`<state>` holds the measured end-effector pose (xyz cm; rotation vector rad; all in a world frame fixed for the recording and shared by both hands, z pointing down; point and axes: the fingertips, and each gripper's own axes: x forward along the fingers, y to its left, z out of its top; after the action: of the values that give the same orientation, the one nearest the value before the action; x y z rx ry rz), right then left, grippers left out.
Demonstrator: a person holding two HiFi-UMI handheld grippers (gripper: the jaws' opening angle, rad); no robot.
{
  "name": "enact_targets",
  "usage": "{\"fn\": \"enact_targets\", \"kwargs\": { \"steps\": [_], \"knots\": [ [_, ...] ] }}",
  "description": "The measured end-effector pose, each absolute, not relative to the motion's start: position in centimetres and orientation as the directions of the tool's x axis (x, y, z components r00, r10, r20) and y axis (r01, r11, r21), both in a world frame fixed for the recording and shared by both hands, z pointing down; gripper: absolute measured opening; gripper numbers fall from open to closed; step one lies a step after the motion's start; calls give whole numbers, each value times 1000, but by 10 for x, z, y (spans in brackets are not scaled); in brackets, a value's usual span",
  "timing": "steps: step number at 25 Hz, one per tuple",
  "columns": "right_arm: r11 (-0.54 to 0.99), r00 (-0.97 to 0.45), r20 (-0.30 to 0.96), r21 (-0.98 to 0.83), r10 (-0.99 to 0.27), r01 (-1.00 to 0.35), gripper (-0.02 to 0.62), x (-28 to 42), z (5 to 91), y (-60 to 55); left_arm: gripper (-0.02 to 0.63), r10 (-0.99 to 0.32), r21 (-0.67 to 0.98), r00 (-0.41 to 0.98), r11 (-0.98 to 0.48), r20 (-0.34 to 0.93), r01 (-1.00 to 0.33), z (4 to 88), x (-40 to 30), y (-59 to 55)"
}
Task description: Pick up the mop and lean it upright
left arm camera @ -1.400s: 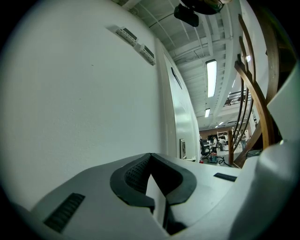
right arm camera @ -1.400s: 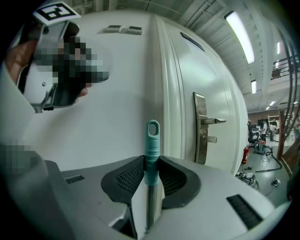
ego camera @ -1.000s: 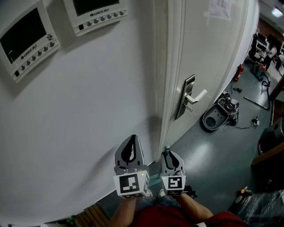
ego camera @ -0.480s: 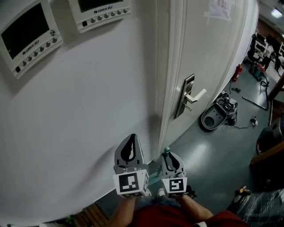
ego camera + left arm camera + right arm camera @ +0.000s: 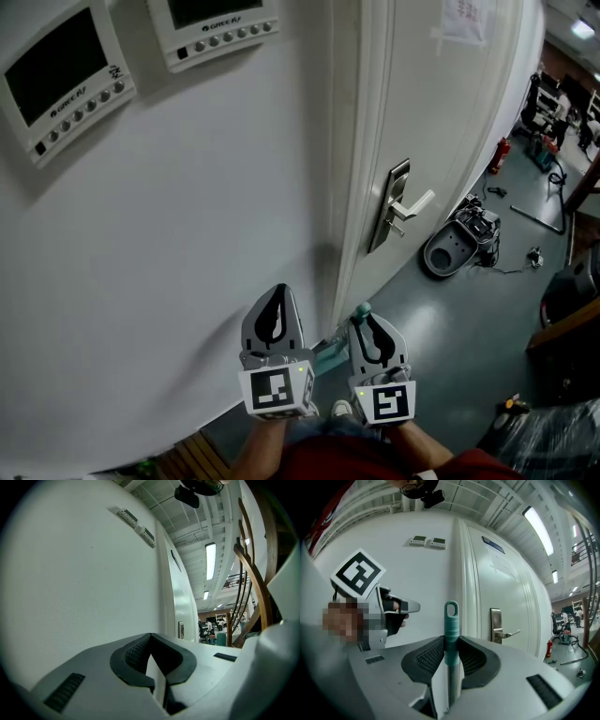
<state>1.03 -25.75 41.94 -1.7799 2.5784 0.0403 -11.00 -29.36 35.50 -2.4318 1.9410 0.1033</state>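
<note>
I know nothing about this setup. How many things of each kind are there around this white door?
wall panels: 2
grippers, left gripper and right gripper: 2
mop handle: 1
door handle: 1
Total: 6

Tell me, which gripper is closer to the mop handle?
Right. The right gripper is clamped on the teal top of the mop handle. The left gripper is shut on nothing, off to its left, not touching it.

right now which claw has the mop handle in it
The right claw: its jaws clamp the teal-capped mop handle. The left claw is shut, with nothing between its jaws.
</note>
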Motion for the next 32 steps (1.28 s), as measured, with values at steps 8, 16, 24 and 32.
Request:
{"fn": "enact_targets", "kwargs": {
  "steps": [8, 16, 24, 32],
  "knots": [
    [382, -383, -116, 29, -917, -924, 108, 14, 346, -260, 12, -972, 12, 220, -222, -86, -975, 346, -109, -290],
    [402, -400, -153, 19, -904, -916, 107, 5, 319, -266, 14, -975, 13, 204, -206, -85, -979, 342, -112, -285],
    [407, -404, -141, 10, -904, -913, 109, 3, 320, -270, 13, -972, 24, 208, -212, -111, -977, 326, -112, -279],
    [406, -403, -147, 10, -903, -914, 107, 7, 318, -271, 13, -972, 32, 201, -206, -124, -978, 320, -111, -280]
  ]
}}
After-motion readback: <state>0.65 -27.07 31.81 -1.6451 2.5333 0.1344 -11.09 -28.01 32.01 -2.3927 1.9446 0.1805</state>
